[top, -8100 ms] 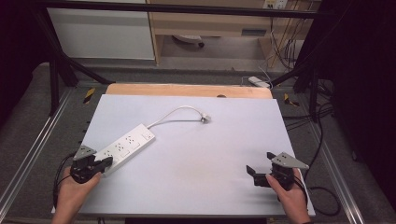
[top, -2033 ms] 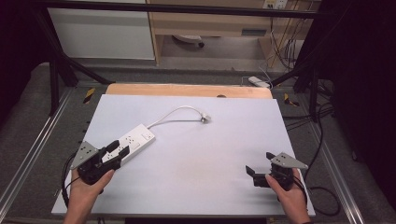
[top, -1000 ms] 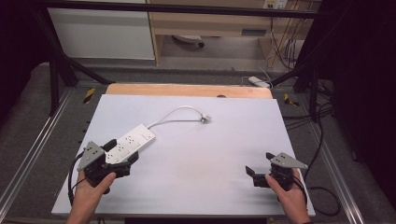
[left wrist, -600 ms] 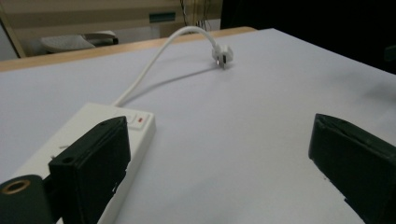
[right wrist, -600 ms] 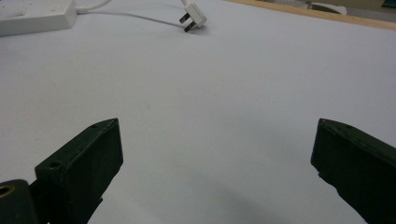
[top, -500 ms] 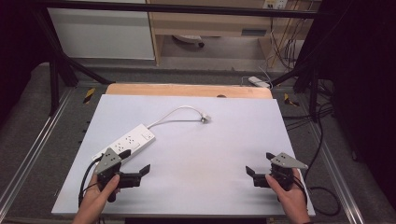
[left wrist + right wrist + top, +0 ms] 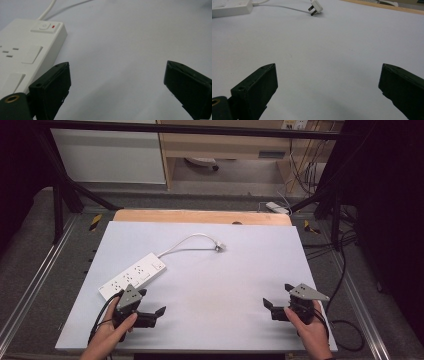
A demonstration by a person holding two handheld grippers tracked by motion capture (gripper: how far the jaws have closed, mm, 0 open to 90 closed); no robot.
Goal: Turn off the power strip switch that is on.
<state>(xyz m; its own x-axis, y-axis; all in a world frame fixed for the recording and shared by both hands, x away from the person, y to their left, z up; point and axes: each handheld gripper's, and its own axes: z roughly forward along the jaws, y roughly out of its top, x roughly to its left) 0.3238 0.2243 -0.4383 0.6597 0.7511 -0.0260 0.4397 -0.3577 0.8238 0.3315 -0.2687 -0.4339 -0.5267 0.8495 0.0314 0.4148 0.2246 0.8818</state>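
At the near edge of the pale tabletop (image 7: pixel 240 285), the left hand-held gripper (image 7: pixel 152 315) rests low at the left corner, jaws spread wide apart with nothing between them. At the right corner the right hand-held gripper (image 7: pixel 272 307) rests likewise, jaws also wide apart and empty. Just beyond the left hand-held gripper and slightly to its left lies a white power strip (image 7: pixel 132 276), flat and slanted away toward the right; in the left gripper view its switch end (image 7: pixel 46 26) sits just beside the left jaw. From that far end a white cord (image 7: pixel 187 240) curves toward the tabletop's middle, ending in a plug (image 7: pixel 219 247) well apart from both grippers.
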